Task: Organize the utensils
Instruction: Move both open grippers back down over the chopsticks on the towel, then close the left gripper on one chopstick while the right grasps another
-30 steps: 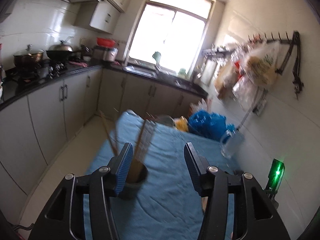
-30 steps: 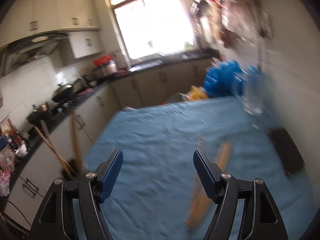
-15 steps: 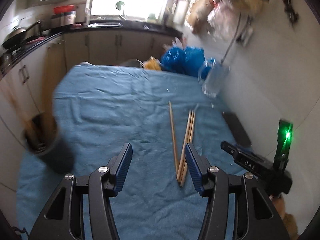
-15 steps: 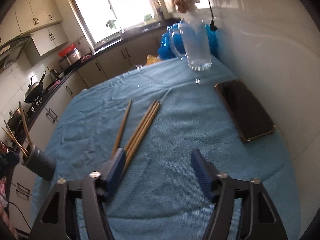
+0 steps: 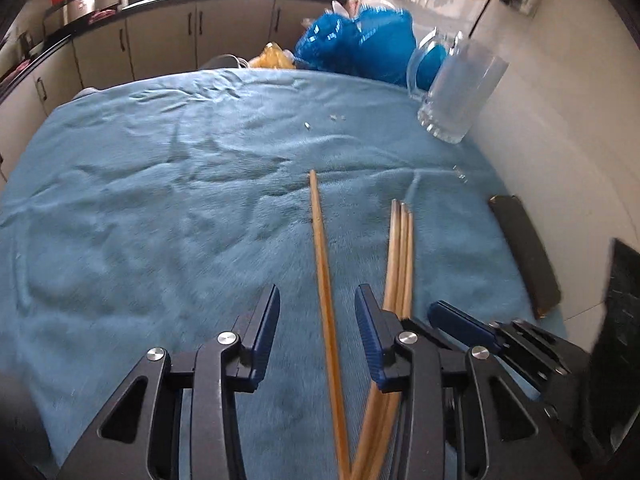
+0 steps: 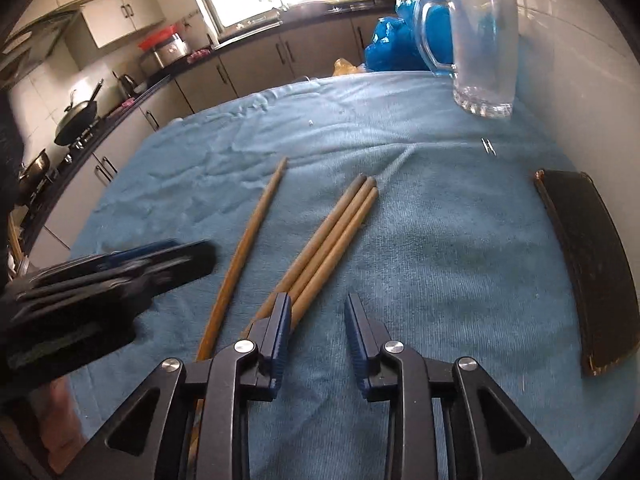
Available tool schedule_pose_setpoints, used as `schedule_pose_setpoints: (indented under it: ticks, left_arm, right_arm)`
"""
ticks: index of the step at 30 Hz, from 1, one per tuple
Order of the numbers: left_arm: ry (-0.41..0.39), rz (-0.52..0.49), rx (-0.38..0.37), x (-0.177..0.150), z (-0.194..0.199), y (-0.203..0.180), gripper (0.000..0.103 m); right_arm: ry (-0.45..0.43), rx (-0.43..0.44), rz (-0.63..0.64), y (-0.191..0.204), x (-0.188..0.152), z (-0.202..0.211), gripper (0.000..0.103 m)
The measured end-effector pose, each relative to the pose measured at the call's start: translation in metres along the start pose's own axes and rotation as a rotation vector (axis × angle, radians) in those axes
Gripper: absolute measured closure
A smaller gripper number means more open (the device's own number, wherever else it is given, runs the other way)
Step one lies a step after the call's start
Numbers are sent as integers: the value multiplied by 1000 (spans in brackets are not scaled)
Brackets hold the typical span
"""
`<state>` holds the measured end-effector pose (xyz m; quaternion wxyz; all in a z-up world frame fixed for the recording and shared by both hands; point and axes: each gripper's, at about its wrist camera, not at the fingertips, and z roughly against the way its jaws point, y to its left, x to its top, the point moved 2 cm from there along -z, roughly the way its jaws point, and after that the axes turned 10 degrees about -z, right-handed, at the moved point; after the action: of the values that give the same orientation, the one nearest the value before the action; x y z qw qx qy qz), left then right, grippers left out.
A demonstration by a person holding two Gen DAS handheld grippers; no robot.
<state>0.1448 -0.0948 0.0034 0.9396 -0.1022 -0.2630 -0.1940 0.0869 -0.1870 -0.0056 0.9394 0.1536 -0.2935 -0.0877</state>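
- Blue towel (image 5: 160,208) covers the whole table, with a glass mug (image 5: 456,92) standing at its far right corner and a dark flat case (image 6: 592,264) along the right edge.
- Both grippers tilt steeply down at the cloth, side by side.
- Left gripper (image 5: 316,320) straddles the single chopstick (image 5: 320,248); its jaws have just been closing, pads not yet touching the wood.
- Right gripper (image 6: 316,320) hangs just right of the bundle of three chopsticks (image 6: 332,232); jaws just been closing, narrow gap, nothing between them.
- All the sticks lie flat, long axes running away from the cameras, far ends towards the window.
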Motion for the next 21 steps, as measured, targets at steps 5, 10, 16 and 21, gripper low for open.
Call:
schedule_pose_setpoints:
  ticks: [5,10,16,21]
  left_arm:
    - [27,-86,64,7,-18,-11,83]
    - [29,-88,65,4,-16,-4,96]
    - [26,-122,94,-15,-3,-1,96]
    - [37,-105,110,-43,17,10,96]
  right_arm:
    - [-2,-37,30,1,2,-1,73]
    - [0,-72,37,2,2,1,73]
    - [6,-120,46,1,0,2,75]
    - [19,-28,-16,0,0,6,75]
